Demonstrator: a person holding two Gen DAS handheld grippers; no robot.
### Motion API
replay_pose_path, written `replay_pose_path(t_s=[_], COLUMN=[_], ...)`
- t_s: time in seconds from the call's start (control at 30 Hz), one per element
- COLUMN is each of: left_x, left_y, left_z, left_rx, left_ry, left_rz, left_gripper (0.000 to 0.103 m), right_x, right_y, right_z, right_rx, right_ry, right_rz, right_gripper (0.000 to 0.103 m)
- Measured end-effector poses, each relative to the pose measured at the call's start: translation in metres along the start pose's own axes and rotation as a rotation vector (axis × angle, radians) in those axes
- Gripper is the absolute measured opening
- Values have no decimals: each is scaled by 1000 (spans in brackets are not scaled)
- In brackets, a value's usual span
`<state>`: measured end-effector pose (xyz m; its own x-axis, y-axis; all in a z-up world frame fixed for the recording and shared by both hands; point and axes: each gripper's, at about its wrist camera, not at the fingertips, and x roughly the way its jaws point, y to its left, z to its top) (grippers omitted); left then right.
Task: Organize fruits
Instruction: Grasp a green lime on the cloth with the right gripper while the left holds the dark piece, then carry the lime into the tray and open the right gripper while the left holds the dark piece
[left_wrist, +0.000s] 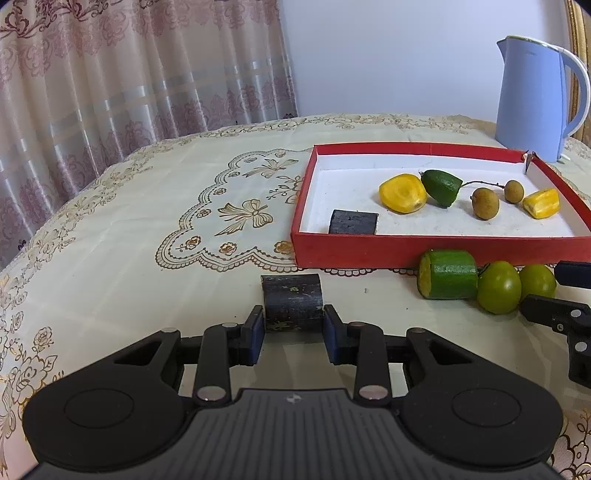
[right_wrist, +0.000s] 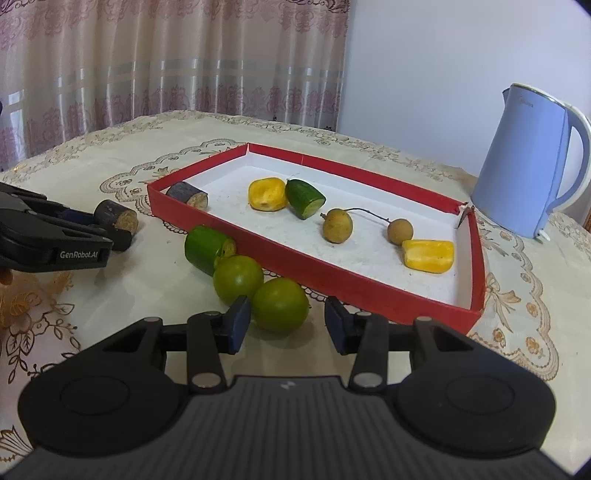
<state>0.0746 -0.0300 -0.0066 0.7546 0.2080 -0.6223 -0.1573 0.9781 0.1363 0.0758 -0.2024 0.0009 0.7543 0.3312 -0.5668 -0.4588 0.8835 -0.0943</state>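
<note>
My left gripper (left_wrist: 293, 315) is shut on a short dark cane piece (left_wrist: 291, 301) that rests on the tablecloth; the right wrist view shows the same piece (right_wrist: 116, 218) at the left gripper's (right_wrist: 123, 236) tip. My right gripper (right_wrist: 288, 312) stands open around a round green fruit (right_wrist: 280, 304): the left pad touches it and the right pad stands apart. A second green fruit (right_wrist: 238, 277) and a green cut chunk (right_wrist: 207, 249) lie just behind. The red tray (right_wrist: 332, 275) holds two yellow pieces, a green wedge (right_wrist: 304, 197), two longans (right_wrist: 337, 229) on a stem and another dark piece (right_wrist: 186, 195).
A light blue kettle (right_wrist: 528, 162) stands behind the tray's far right corner. Patterned curtains hang past the table's rounded far edge. The tray's front wall (left_wrist: 406, 251) runs close behind the green fruits. Bare tablecloth (left_wrist: 166, 221) lies left of the tray.
</note>
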Motion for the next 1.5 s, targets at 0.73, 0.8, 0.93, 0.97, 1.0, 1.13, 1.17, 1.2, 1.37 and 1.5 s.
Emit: replay_pose_path(t_s=[0.73, 0.8, 0.93, 0.97, 1.0, 1.13, 1.17, 1.2, 1.37, 1.5], left_x=[0, 0, 0, -1, -1, -1, -1, -2, -5, -7], left_y=[-1, -1, -2, -2, -2, -4, -5, -5, -6, -6], left_z=[0, 0, 0, 0, 0, 0, 0, 0, 1, 2], left_rx=[4, 5, 6, 7, 9, 18, 18, 19, 21, 24], left_ry=[1, 1, 2, 1, 0, -1, 0, 0, -7, -12], left_rz=[3, 4, -1, -1, 0, 6, 8, 9, 15, 18], left_gripper=[32, 32, 32, 32, 32, 32, 32, 32, 32, 32], right_x=[2, -2, -8, -9, -11, -17, -18, -19, -24, -29], right_y=[-7, -9, -15, -17, -19, -25, -26, -26, -28, -29], right_z=[-2, -4, -10, -12, -13, -15, -15, -15, -11, -8], right_rx=[32, 33, 51, 57, 62, 79, 79, 80, 77, 83], right_ry=[16, 14, 12, 11, 8, -5, -6, -9, -32, -54], right_rz=[32, 20, 2, -3, -6, -20, -22, -25, -35, -38], right_gripper=[35, 35, 35, 35, 35, 35, 35, 35, 35, 35])
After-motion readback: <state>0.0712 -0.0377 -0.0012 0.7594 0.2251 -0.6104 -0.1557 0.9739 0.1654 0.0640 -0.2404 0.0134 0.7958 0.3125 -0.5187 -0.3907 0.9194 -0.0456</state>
